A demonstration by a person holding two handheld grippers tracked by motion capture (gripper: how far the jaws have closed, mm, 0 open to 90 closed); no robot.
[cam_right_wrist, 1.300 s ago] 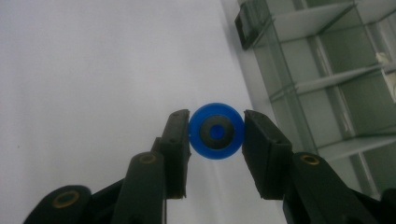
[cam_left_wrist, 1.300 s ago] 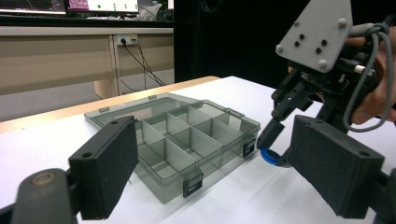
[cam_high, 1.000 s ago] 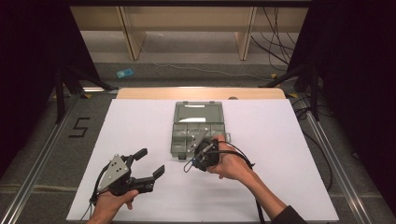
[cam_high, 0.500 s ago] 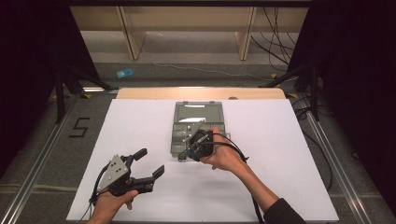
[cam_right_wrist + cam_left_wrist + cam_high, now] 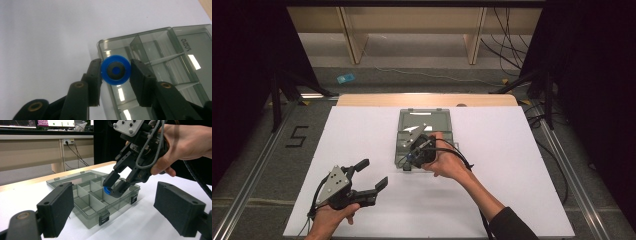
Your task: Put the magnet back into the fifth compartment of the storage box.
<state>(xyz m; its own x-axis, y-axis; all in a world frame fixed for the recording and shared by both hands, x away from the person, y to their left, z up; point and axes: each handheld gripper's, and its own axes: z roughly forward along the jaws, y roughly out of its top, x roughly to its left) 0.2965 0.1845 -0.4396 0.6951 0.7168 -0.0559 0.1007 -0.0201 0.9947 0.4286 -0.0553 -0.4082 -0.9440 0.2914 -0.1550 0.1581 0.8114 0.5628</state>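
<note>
Right gripper (image 5: 115, 71) clamped on blue ring (image 5: 115, 70), poised above near corner of open divided box (image 5: 85, 202). Left gripper (image 5: 369, 175) wide open, empty, over bare white table (image 5: 522, 165), well apart.

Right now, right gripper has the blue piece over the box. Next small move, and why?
Probably lower the right gripper a little and open it. It is shut on the blue round part, held just above the near corner compartment of the open grey divider box; that compartment looks empty. The left gripper sits open, apart from the box, so nothing blocks the drop.
</note>
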